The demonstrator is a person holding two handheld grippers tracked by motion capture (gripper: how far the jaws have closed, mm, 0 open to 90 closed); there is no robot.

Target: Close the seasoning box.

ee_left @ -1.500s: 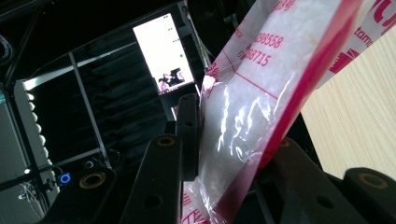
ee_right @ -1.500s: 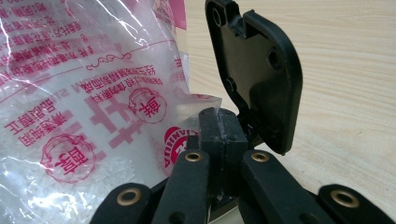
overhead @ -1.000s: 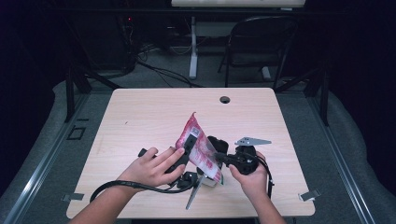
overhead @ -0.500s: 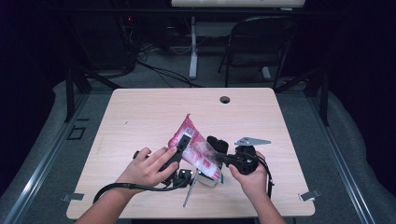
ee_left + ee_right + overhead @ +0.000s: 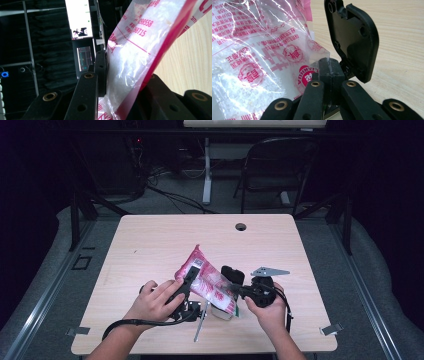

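Observation:
A clear plastic bag with pink-red print and white granules inside is held tilted above the wooden table near its front edge. My left gripper is shut on the bag's body; in the left gripper view the bag bulges between the two jaws of that gripper. From the right, my right gripper pinches the bag's thin clear edge. In the right gripper view its jaws are pressed together on that edge of the bag. A flat black plate stands just beyond them.
A round cable hole sits near the table's far edge. A dark chair and floor cables lie beyond the table. Something small and pale shows under the bag, by the hands.
The bag's top and my left hand have drifted slightly to the left. The right hand has stayed put, and both grips are unchanged.

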